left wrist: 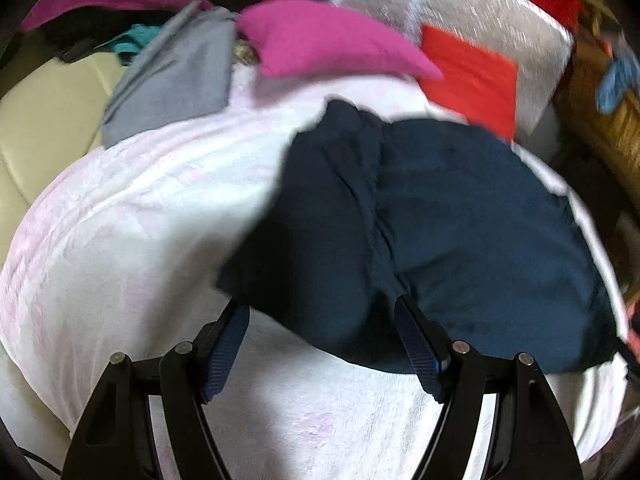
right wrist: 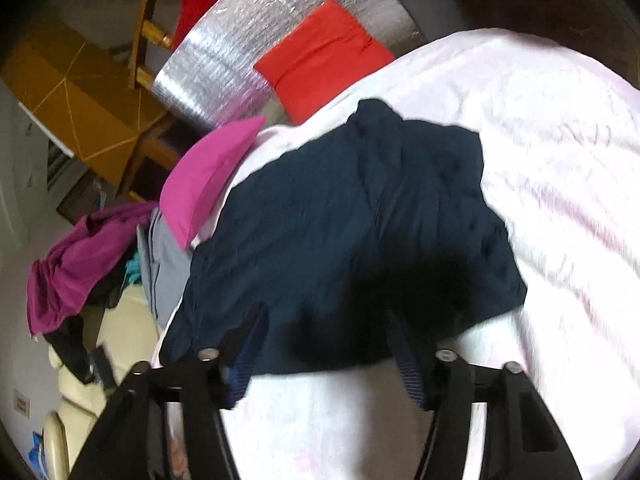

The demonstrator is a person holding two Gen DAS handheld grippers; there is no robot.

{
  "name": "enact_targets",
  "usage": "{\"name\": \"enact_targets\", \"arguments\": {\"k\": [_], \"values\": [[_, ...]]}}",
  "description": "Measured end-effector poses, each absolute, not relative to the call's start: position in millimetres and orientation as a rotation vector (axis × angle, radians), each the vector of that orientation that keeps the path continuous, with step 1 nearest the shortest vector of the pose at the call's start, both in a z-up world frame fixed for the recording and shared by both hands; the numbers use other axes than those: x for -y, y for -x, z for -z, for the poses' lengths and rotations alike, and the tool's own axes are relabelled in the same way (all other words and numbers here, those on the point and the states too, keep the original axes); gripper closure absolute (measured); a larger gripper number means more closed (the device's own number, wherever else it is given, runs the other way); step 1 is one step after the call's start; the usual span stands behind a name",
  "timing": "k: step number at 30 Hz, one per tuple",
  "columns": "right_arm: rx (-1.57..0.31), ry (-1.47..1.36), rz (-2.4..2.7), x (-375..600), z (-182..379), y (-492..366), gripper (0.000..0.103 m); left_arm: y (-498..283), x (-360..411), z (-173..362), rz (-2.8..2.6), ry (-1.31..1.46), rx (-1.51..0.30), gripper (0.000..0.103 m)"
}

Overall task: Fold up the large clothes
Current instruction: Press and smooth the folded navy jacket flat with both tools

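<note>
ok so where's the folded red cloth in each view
Left wrist view: the red cloth is upper right, on the silver mat, beyond the navy garment.
Right wrist view: the red cloth is top centre, on the same silver mat, above the navy garment.
Shared landmark: the pink cushion, left of the red cloth in both.

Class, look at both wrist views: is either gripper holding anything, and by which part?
Nothing is held. Both sets of jaws stand open over the near edge of the navy garment, not pinching it.
</note>
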State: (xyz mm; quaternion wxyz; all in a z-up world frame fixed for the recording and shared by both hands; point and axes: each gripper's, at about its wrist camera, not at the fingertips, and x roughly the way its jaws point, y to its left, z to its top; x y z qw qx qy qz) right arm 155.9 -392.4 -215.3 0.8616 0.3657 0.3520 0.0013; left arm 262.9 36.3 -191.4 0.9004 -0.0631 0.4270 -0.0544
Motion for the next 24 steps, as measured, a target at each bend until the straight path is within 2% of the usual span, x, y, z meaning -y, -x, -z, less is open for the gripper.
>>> {"name": "enact_targets", "arguments": {"k": [4,6,9,11,12,16,19,24], "values": [[-0.725,-0.803,0.040,404,223,-170,0.043,-254,-56,169,0.048,0.177,-0.722,0.027],[-0.740,-0.813,0.061,409,233,-177,0.043,-257,-54,168,0.061,0.177,-0.713,0.025],[-0.780,-0.857,0.077,415,255,-186,0.049,-275,-36,185,0.073,0.110,-0.815,0.025],[-0.794,-0.868,0.085,419,266,-189,0.058,-286,-24,202,0.034,0.033,-0.900,0.024],[-0.795,-0.865,0.080,419,268,-189,0.059,-292,-20,214,0.025,-0.002,-0.950,0.020],[-0.833,-0.853,0.083,418,262,-189,0.059,-294,-27,220,0.026,0.059,-0.996,0.019],[-0.808,-0.825,0.079,409,243,-184,0.053,-286,-28,210,0.017,0.058,-0.955,0.019],[-0.774,-0.720,-0.026,367,220,-188,0.053,-255,-9,175,0.098,-0.010,-0.733,0.019]]}}
